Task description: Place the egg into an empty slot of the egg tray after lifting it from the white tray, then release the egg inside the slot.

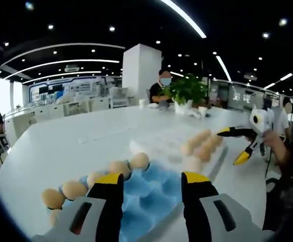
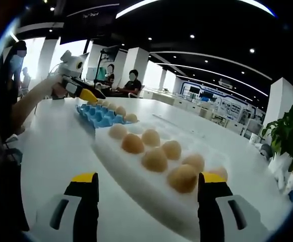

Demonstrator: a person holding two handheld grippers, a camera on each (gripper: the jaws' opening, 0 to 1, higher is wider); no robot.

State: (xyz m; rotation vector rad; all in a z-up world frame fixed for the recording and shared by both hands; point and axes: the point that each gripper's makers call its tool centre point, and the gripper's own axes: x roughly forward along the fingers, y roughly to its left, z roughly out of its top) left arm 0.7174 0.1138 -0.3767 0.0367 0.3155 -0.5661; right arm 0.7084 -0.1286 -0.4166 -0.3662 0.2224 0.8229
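Eggs (image 2: 155,159) rest untouched on the white tray (image 2: 136,174); right claw (image 2: 149,194) and left claw (image 1: 152,187) gape empty, so lifting and placing into the blue egg tray (image 1: 151,189) remain.

Brown eggs (image 2: 155,159) on white tray (image 2: 136,179); blue egg tray (image 1: 151,194) beside, seemingly part-filled.

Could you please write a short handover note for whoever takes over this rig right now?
Left gripper: open, empty, hovering over the blue egg tray.
Right gripper: open, empty, facing the white tray.
Blue egg tray: eggs along its far edge; the slots nearer the gripper are empty.
White tray: several eggs on it.
Done: no egg is held at present.
Left: grasp an egg from the white tray, lift it, set it into an empty blue slot, release.
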